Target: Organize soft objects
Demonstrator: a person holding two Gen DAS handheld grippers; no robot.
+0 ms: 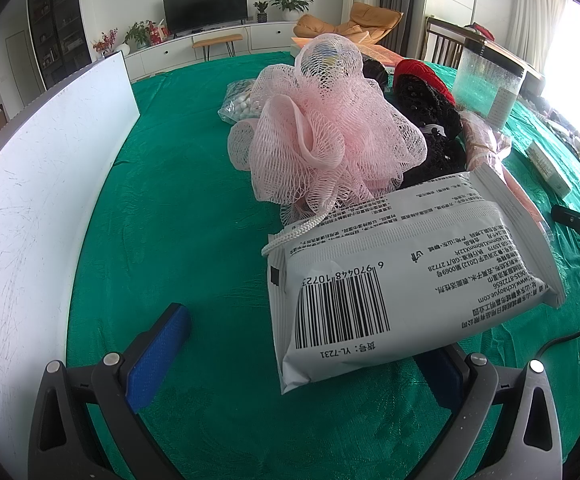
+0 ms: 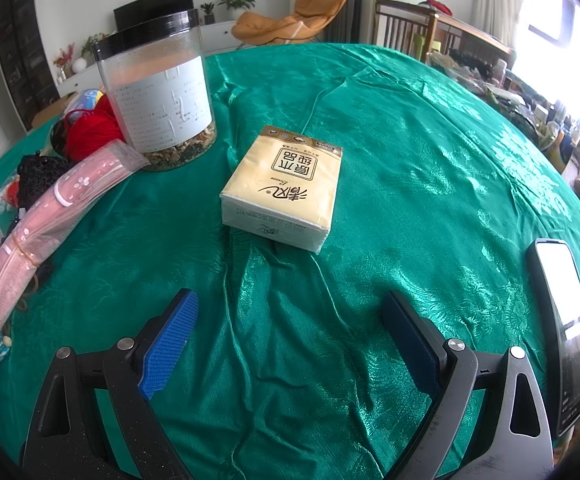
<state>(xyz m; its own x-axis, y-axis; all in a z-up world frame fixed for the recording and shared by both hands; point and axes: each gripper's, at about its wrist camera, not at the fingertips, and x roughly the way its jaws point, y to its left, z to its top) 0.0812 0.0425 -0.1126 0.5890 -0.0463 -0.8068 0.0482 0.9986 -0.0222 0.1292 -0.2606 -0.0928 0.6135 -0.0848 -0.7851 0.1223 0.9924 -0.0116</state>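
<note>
Two claws spread: right claw [image 2: 290,344] short of tissue pack [image 2: 282,188].

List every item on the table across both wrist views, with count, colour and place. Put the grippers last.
wet-wipe pack: 1, grey-white with barcode, nearest the left gripper, over its right finger
bath pouf: 1, pink mesh, behind the pack
black knit item: 1, black, right of the pouf
red yarn: 1, red, left of the jar
bead bag: 1, clear, behind the pouf
jar: 1, clear with black lid and white label, far left in right view
pink packet: 1, pink, front of the jar
tissue pack: 1, yellow, centre, ahead of the right gripper
phone: 1, black, right edge
white board: 1, white, left side
tablecloth: 1, green
left gripper: open
right gripper: open, nothing held
</note>
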